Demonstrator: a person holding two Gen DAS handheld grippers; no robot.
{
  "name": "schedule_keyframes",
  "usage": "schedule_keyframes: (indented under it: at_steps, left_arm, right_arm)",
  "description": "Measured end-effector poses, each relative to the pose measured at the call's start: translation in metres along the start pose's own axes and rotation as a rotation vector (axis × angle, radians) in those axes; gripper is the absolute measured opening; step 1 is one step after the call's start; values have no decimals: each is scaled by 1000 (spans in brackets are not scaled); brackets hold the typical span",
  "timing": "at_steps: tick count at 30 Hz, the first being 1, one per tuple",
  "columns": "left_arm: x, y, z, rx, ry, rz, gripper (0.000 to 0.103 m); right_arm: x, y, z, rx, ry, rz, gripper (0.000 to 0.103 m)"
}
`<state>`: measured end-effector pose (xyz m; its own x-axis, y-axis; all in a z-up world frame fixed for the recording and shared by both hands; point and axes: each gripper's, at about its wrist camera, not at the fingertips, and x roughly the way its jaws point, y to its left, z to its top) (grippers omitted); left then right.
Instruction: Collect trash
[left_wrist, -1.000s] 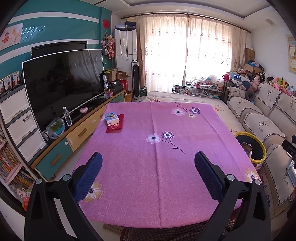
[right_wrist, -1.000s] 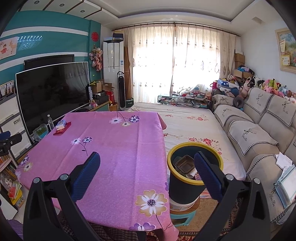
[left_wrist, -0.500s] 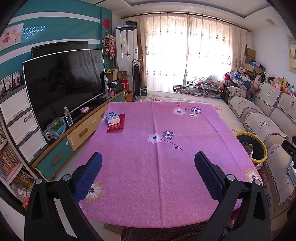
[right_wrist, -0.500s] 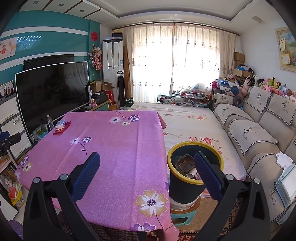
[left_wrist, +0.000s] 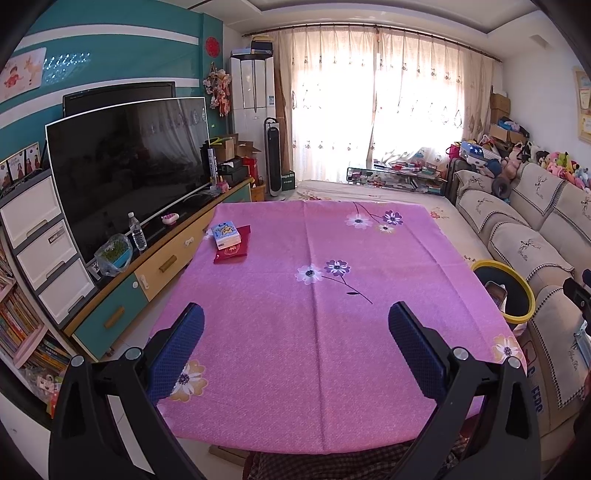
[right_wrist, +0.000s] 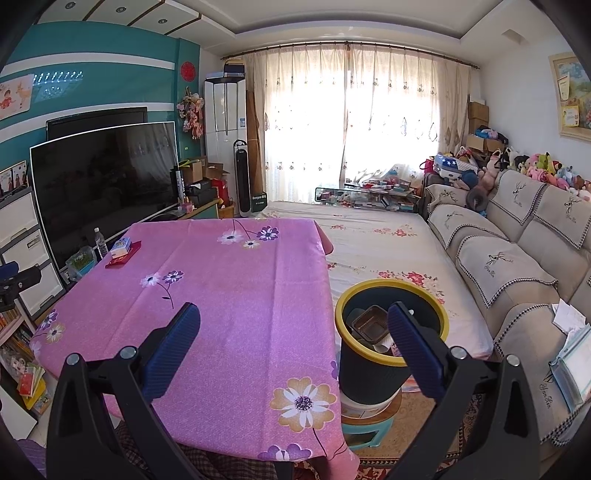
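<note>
Trash already lies inside the yellow-rimmed bin (right_wrist: 391, 332) just beside the pink-clothed table (left_wrist: 314, 314), on which only a tissue pack (left_wrist: 226, 233) atop a red booklet (left_wrist: 232, 250) is seen at the corner farthest from the bin, so both the left gripper (left_wrist: 295, 343) and right gripper (right_wrist: 293, 341), jaws wide apart and empty, are best kept clear until more litter is spotted.

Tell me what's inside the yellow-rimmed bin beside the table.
In the right wrist view, the bin holds a brown plastic tray and some pale scraps beside it. The right gripper finger hides part of the opening; anything deeper is out of sight.
</note>
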<state>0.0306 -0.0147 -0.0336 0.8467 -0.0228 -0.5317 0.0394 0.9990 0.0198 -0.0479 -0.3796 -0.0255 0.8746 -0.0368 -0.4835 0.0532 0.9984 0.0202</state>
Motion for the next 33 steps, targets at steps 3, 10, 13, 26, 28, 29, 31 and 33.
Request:
schedule_keyframes:
  at_steps: [3, 10, 13, 26, 28, 29, 31, 33]
  left_arm:
    - [1, 1, -2, 0, 1, 4, 98]
    - [2, 3, -3, 1, 3, 5, 98]
    - [2, 3, -4, 1, 4, 5, 98]
    - [2, 5, -5, 0, 7, 9, 98]
    - [2, 4, -6, 0, 8, 10, 98]
    - [3, 4, -6, 0, 9, 10, 98]
    - [3, 4, -6, -1, 10, 9, 98]
    - [3, 4, -6, -1, 11, 7, 98]
  right_arm:
    - [1, 0, 0, 1, 1, 1, 96]
    - [2, 0, 0, 2, 2, 1, 96]
    - [2, 0, 0, 2, 3, 1, 96]
    - [4, 1, -2, 0, 6, 2, 96]
    - [5, 2, -3, -1, 8, 4, 96]
    - [5, 2, -3, -1, 9, 5, 96]
    - [5, 3, -4, -3, 9, 6, 96]
    - [6, 3, -5, -3, 10, 7, 96]
